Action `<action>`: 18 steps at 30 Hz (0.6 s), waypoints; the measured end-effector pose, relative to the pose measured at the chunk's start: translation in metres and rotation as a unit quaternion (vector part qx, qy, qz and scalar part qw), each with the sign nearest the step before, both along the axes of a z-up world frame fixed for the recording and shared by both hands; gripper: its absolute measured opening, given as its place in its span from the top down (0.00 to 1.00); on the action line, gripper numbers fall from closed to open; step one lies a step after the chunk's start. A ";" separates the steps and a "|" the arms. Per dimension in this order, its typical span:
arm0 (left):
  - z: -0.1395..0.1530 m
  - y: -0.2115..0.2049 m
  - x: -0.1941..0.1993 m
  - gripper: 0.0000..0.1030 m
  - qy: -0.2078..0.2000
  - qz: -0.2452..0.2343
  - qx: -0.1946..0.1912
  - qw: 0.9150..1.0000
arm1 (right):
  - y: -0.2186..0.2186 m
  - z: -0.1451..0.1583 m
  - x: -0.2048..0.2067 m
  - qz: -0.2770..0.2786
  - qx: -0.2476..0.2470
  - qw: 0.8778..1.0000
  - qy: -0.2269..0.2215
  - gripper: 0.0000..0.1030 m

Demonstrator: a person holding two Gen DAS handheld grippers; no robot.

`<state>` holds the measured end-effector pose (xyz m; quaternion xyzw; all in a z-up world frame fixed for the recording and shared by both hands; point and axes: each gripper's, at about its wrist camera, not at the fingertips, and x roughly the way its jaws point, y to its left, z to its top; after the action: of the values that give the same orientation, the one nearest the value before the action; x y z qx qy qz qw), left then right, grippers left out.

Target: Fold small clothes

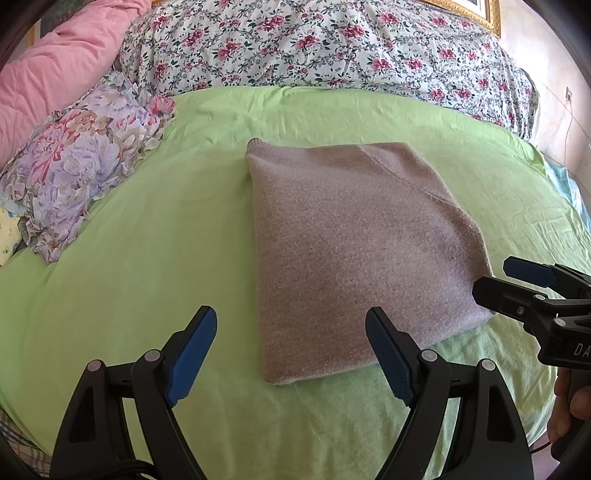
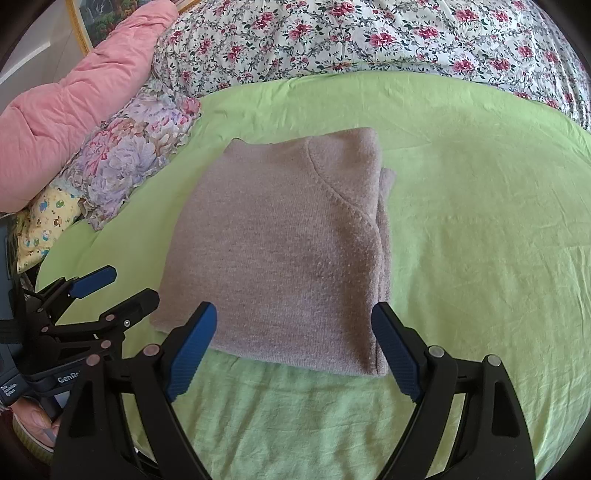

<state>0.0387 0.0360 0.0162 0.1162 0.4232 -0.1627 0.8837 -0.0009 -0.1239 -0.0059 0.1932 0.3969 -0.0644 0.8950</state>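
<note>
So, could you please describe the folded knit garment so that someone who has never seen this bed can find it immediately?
Start from the light green sheet that covers the bed in front of the rose-print duvet. In the middle of that sheet lies the folded sweater, a flat, roughly rectangular bundle. It is the only plain, greyish-mauve knit piece; the fabrics at the left are pink or flowered.

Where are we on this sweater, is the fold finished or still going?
Looks finished: the grey sweater lies as a compact folded rectangle on the green sheet. Nothing is in hand; the left gripper and right gripper are both open at its near edge. No other unfolded garment shows; possibly only setting it aside remains.
</note>
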 end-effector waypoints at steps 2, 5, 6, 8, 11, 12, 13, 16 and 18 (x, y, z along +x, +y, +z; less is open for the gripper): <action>0.000 -0.001 0.000 0.19 0.001 0.000 0.001 1.000 | 0.000 0.000 0.000 0.000 0.000 1.000 0.001 0.17; 0.000 -0.001 0.000 0.19 0.001 0.000 0.000 1.000 | 0.000 0.000 0.000 -0.001 0.000 1.000 0.000 0.17; 0.000 -0.001 0.000 0.19 0.001 0.000 -0.003 1.000 | 0.000 0.001 0.000 -0.001 0.001 1.000 0.000 0.17; 0.001 -0.001 0.001 0.19 -0.002 0.002 -0.003 1.000 | -0.001 0.002 0.000 0.000 0.002 1.000 -0.001 0.17; 0.001 -0.002 0.002 0.19 -0.007 0.003 0.000 1.000 | -0.003 0.002 0.000 -0.001 0.002 1.000 -0.002 0.17; 0.001 -0.002 0.003 0.19 -0.008 0.003 0.001 1.000 | -0.003 0.002 0.000 -0.003 0.002 1.000 -0.001 0.17; 0.001 -0.002 0.004 0.19 -0.009 0.003 0.001 1.000 | -0.005 0.002 0.000 -0.004 0.002 1.000 -0.001 0.17; 0.001 -0.003 0.007 0.19 -0.009 0.005 0.002 1.000 | -0.008 0.002 0.001 -0.007 0.005 1.000 -0.002 0.17; 0.001 -0.003 0.007 0.19 -0.009 0.006 0.003 1.000 | -0.010 0.001 0.002 -0.007 0.005 1.000 -0.002 0.17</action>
<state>0.0458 0.0332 0.0169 0.1178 0.4160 -0.1555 0.8882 0.0015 -0.1337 -0.0045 0.2008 0.3938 -0.0684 0.8944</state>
